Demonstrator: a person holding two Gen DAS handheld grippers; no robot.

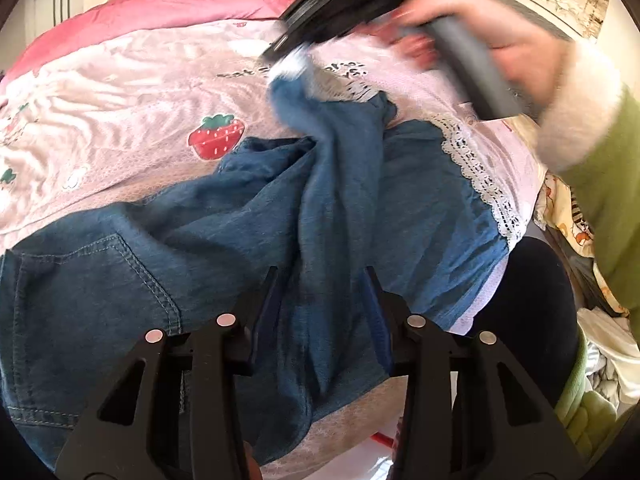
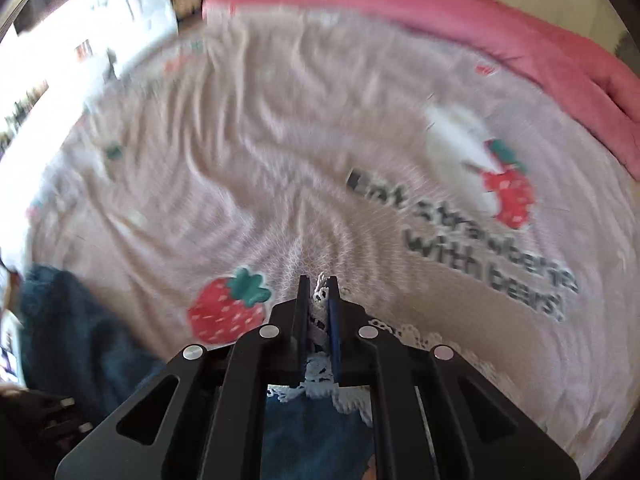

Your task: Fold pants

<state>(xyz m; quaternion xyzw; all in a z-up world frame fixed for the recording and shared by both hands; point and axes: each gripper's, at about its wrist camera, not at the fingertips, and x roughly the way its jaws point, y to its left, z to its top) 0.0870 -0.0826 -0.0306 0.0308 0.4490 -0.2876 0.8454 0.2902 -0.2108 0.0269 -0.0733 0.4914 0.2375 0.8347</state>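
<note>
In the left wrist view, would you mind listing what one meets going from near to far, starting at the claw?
Left claw, open over the denim → blue pants → strawberry print on the pink bedspread → right claw, pinching the pants' far end → darker pink quilt.

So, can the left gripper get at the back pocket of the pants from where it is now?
Probably yes. The left gripper is open over the pants, and the back pocket lies uncovered just beside it, with nothing between.

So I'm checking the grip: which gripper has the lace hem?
The right gripper, shut on the pants' lace hem; the left gripper is open.
</note>
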